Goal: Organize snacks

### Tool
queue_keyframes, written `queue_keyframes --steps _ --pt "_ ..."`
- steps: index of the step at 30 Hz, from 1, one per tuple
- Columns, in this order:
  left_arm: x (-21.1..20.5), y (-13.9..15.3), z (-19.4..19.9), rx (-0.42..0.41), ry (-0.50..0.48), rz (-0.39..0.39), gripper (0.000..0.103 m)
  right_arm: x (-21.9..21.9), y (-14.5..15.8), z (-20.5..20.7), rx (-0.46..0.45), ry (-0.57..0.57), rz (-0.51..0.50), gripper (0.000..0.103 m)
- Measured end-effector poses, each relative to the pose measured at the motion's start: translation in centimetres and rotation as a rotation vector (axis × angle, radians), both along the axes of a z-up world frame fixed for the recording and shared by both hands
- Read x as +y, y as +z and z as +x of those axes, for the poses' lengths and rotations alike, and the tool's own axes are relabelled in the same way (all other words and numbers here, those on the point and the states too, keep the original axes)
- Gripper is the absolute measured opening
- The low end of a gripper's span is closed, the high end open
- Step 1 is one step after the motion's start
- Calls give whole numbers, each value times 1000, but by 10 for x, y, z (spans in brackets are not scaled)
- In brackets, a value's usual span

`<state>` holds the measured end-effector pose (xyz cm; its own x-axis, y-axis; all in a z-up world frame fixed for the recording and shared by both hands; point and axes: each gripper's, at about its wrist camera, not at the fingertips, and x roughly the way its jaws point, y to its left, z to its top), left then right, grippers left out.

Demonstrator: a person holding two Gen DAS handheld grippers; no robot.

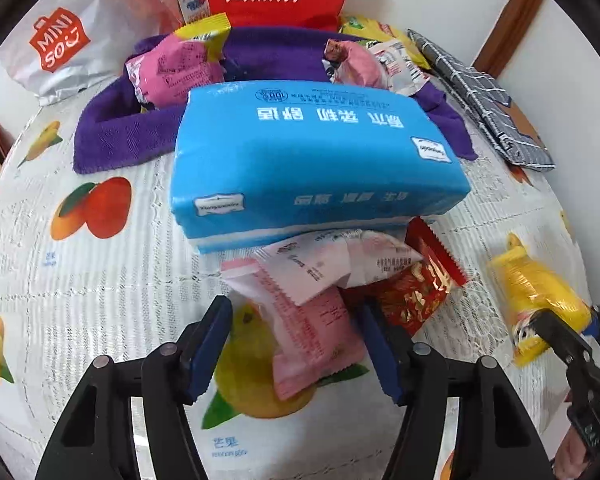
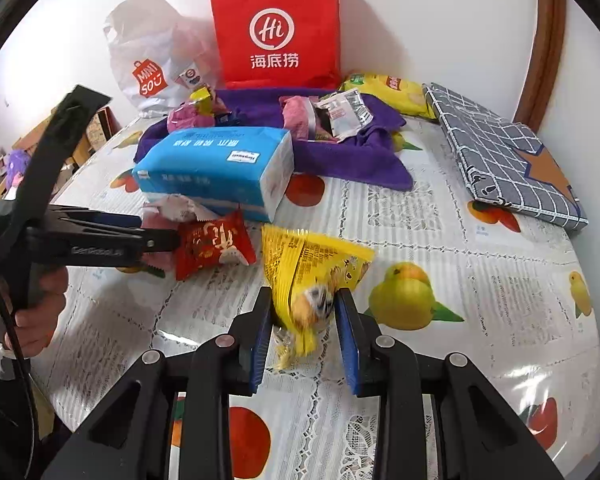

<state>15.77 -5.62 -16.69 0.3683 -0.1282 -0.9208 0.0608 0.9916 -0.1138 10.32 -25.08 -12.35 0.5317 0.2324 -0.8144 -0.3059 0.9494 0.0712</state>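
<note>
My left gripper [image 1: 296, 344] is open, its jaws either side of a pink snack packet [image 1: 312, 336] lying on the table in front of a blue tissue pack [image 1: 312, 152]. A white-pink packet [image 1: 320, 264] and a red packet [image 1: 416, 292] lie beside it. My right gripper [image 2: 304, 332] is shut on a yellow snack bag [image 2: 308, 272]; that bag also shows at the right of the left wrist view [image 1: 536, 296]. A purple cloth bin [image 2: 352, 156] behind the tissue pack holds several snack packets [image 2: 336, 114].
A red paper bag [image 2: 276, 28] and a white Miniso bag [image 2: 148, 60] stand against the wall. A yellow chip bag [image 2: 392, 88] and a folded grey checked cloth [image 2: 504, 152] lie at the right. The fruit-print tablecloth [image 2: 480, 292] covers the table.
</note>
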Motion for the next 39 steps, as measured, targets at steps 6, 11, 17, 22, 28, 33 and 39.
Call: queue_keyframes --steps 6,11,17,22,28,33,39 --pt "-3 1 -6 -24 -28 80 37 -2 -2 -1 -7 6 14 31" --pt "18 2 -14 -28 -12 92 39 -10 -3 -2 -13 -5 33 33" --pt "28 0 -16 -69 -17 88 50 -17 -5 1 -15 -35 47 44" --pt "20 -2 -11 -109 -6 111 40 -18 -6 3 -29 -58 57 57" --pt "40 -1 -16 -138 29 169 38 -10 -12 9 -41 -61 63 63" --pt "64 -3 -19 -171 84 180 41 3 -27 24 -44 -113 -9 63" --pt "70 -7 -21 -217 99 137 42 9 -49 35 16 -142 -56 62"
